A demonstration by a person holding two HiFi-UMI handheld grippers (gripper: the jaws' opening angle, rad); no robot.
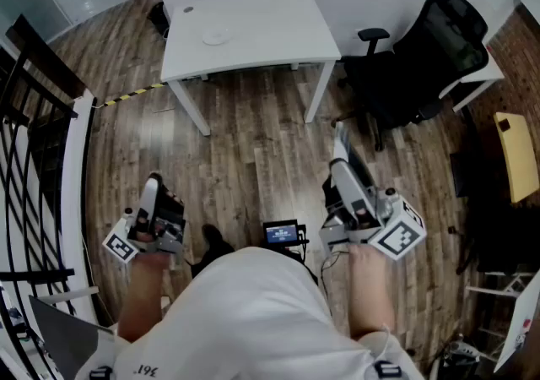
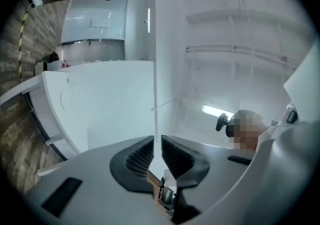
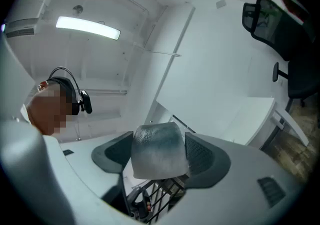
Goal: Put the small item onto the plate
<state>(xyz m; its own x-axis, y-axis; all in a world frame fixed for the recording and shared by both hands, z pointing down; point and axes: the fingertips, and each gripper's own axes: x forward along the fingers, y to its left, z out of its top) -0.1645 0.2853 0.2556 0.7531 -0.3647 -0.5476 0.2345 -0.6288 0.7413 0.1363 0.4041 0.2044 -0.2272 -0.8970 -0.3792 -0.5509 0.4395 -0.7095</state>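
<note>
A white plate (image 1: 216,35) lies on the white table (image 1: 270,15) across the wooden floor from me. My right gripper (image 1: 339,143) is held at waist height, well short of the table. Its jaws are shut on the small item (image 3: 157,154), a pale grey soft-looking block that fills the gap between the pads of that gripper (image 3: 159,144). My left gripper (image 1: 152,188) is held low on the left. In the left gripper view its jaws (image 2: 157,141) stand nearly together with nothing between them.
A black office chair (image 1: 430,57) stands right of the table, beside a second white desk (image 1: 481,78). A black railing (image 1: 25,159) runs along the left. Yellow-black tape (image 1: 126,96) marks the floor near the table's left leg. A small dark thing (image 1: 187,8) sits on the table.
</note>
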